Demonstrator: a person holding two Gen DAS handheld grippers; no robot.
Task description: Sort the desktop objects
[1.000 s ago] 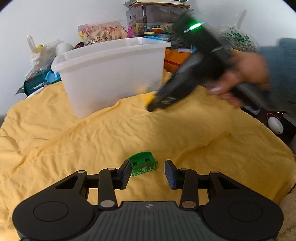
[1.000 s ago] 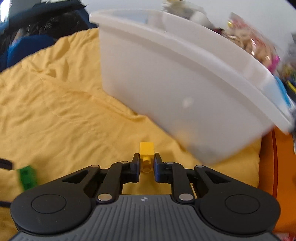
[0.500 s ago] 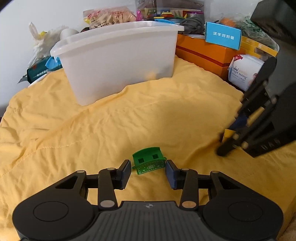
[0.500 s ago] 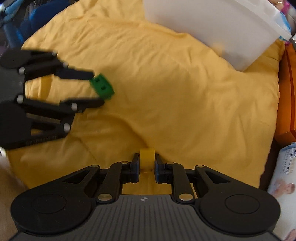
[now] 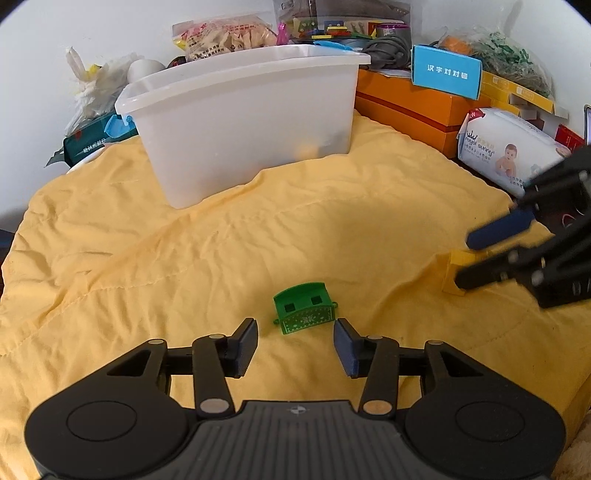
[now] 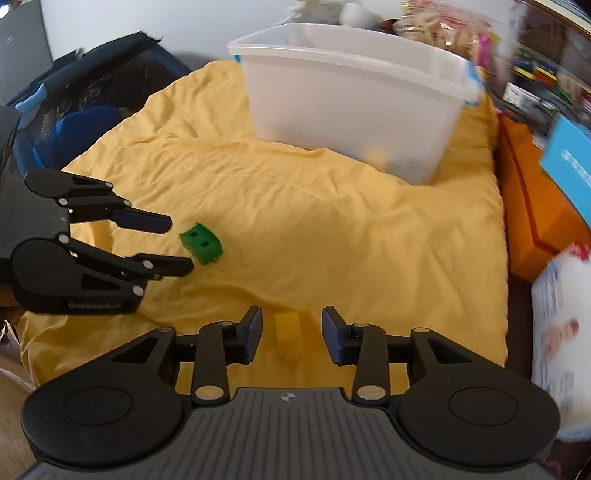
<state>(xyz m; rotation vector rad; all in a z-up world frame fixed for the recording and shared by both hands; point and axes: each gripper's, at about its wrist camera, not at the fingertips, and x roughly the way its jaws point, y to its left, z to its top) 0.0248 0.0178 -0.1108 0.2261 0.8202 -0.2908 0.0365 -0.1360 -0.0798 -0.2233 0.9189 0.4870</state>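
Observation:
A small green toy block [image 5: 304, 307] lies on the yellow cloth [image 5: 258, 236] just ahead of my open left gripper [image 5: 295, 347]; it also shows in the right wrist view [image 6: 201, 243]. A yellow block [image 6: 289, 336] lies on the cloth between the open fingers of my right gripper [image 6: 291, 334], which touch nothing. In the left wrist view the yellow block [image 5: 452, 271] and the right gripper [image 5: 480, 258] are at the far right. A white plastic bin [image 5: 243, 122] stands at the back of the cloth.
Behind and right of the bin are orange boxes [image 5: 413, 107], a blue card box [image 5: 445, 72], a wet-wipes pack [image 5: 509, 149] and snack bags [image 5: 225, 35]. A dark green pack [image 5: 92, 142] lies at the back left. A blue-black bag [image 6: 88, 110] sits off the cloth's left side.
My right gripper carried the yellow block from beside the bin to the near right of the cloth, lowered it and opened. The left gripper stayed open by the green block.

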